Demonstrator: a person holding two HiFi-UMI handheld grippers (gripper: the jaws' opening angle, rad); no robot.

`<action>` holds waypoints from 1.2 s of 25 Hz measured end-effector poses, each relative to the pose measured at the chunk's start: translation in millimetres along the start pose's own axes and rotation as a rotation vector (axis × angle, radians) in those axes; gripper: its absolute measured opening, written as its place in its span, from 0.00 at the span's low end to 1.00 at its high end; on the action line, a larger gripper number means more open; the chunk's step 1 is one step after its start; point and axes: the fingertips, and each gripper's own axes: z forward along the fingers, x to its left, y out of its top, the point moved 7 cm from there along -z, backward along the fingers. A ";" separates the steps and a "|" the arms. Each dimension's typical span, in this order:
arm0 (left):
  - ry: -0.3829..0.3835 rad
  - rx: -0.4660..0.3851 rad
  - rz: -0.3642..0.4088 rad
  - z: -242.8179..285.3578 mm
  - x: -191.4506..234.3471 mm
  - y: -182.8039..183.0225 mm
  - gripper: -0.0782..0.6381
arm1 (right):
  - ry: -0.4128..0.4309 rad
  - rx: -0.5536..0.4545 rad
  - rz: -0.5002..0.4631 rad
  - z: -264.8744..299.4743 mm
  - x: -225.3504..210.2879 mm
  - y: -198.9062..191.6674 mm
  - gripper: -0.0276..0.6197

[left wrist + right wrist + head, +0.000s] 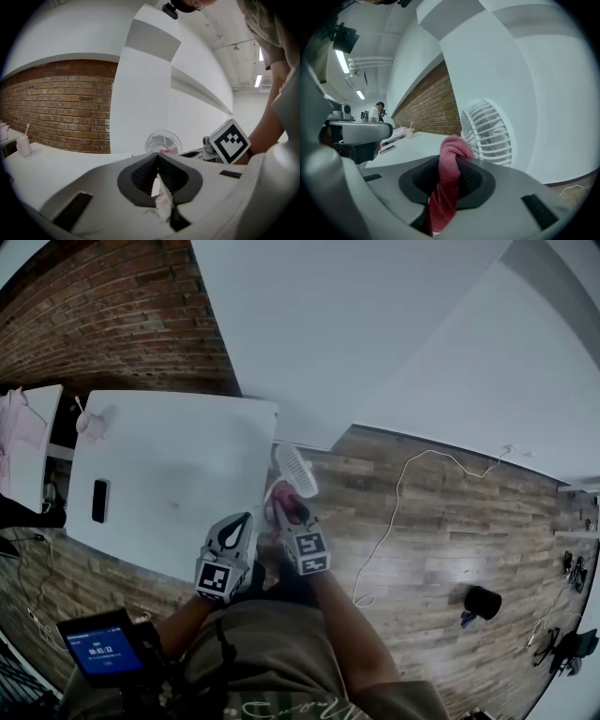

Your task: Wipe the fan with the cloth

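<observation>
The small white round fan with a wire grille (295,468) stands upright at the near right edge of the white rectangular table (169,474), by the corner closest to you. In the right gripper view its disc (487,132) shows obliquely, the grille face turned towards the left of that view and its edge angled at you, so the flat of the grille does not meet the jaws squarely.

Just short of it sits the pink-red terry cloth (449,183), bunched into a knob that sticks out past the tips of your right gripper (451,161). Its 2 jaws are clamped on the cloth, and the rest of the fabric hangs down between them. The knob overlaps the grille's lower left rim in that view; whether it touches cannot be told. From overhead, the right gripper (286,510) points straight at the fan, with the cloth (292,509) directly between tips and grille.

Your left gripper (246,519) lies beside it over the table edge, farther from the fan, jaws pressed together on nothing (158,157). The wipe therefore looks like the right hand's job: forward and a little right, probably rolling the wrist to face the grille.
</observation>
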 end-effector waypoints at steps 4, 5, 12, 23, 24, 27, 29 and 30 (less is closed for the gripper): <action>0.005 -0.005 -0.009 -0.9 1.3 1.0 0.14 | -0.003 0.002 -0.002 4.0 0.4 2.5 0.21; 0.007 -0.003 -0.013 -1.8 2.1 0.2 0.14 | -0.004 0.000 0.003 4.0 0.7 2.5 0.21; 0.011 0.010 -0.010 -4.6 2.9 -4.9 0.14 | 0.019 -0.007 0.023 4.2 6.9 1.0 0.21; 0.008 -0.009 0.018 -0.8 3.1 -13.4 0.14 | 0.060 0.009 -0.027 2.5 13.1 0.3 0.21; 0.009 -0.010 0.019 -1.0 3.8 -13.2 0.14 | 0.067 0.010 -0.033 3.0 14.4 0.1 0.21; 0.017 0.003 -0.013 -2.1 3.8 -8.0 0.14 | 0.082 0.015 -0.042 3.6 17.1 -1.0 0.21; 0.013 0.003 -0.004 -2.5 5.0 -12.1 0.14 | 0.091 0.019 -0.040 3.5 18.3 -1.8 0.21; 0.013 0.006 -0.004 -2.7 5.1 -12.4 0.14 | 0.097 0.021 -0.034 3.6 18.8 -2.1 0.21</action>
